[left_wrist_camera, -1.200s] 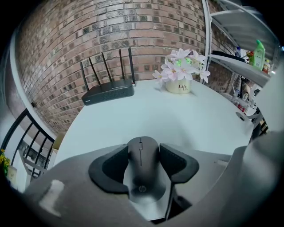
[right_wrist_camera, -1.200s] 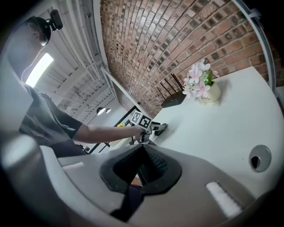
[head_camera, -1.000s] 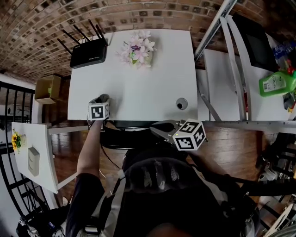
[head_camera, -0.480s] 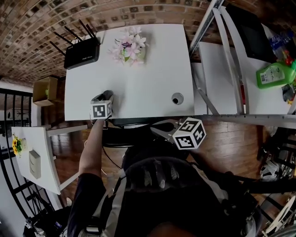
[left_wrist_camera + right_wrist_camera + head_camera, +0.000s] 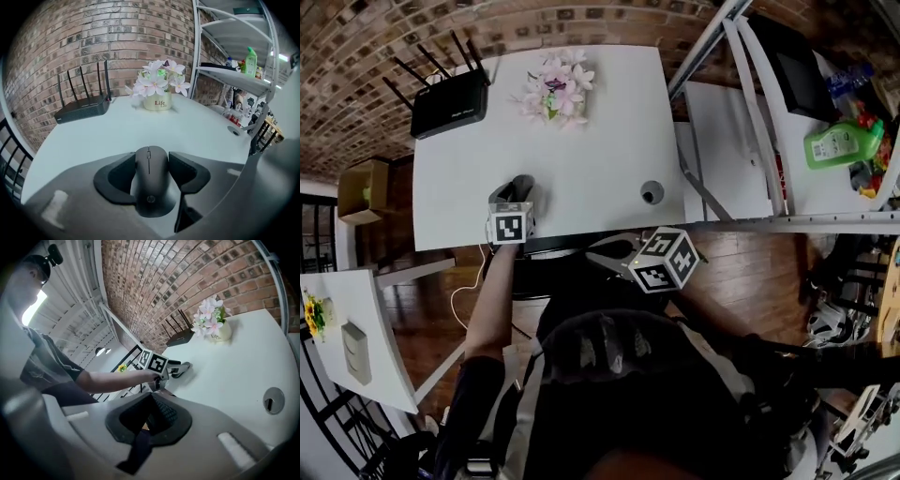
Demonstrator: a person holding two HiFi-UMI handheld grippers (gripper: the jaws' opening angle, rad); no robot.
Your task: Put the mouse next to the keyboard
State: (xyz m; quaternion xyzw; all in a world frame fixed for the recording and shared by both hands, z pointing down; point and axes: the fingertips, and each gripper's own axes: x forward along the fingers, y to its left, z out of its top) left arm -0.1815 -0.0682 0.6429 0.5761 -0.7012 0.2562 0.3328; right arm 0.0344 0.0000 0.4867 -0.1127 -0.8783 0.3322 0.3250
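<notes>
A black mouse (image 5: pixel 150 180) lies between the pads of my left gripper (image 5: pixel 152 160), and both pads press on its sides. In the head view this left gripper (image 5: pixel 514 195) and the mouse (image 5: pixel 519 186) are over the near left part of the white table (image 5: pixel 600 141). My right gripper (image 5: pixel 598 255) hangs below the table's near edge with its jaws together and nothing in them; its own view shows the right gripper (image 5: pixel 151 401) likewise. I cannot make out a keyboard; only a dark strip (image 5: pixel 551 247) shows under the table's edge.
A black router (image 5: pixel 450 98) with antennas stands at the far left, and a pot of pink flowers (image 5: pixel 551 89) at the back middle. A round cable grommet (image 5: pixel 652 192) sits near the front right. A metal shelf rack (image 5: pixel 750 112) with a green bottle (image 5: pixel 839 142) stands to the right.
The left gripper with the mouse has shifted slightly right along the table's near edge, towards the grommet. The head camera has drifted; the right gripper has hardly moved.
</notes>
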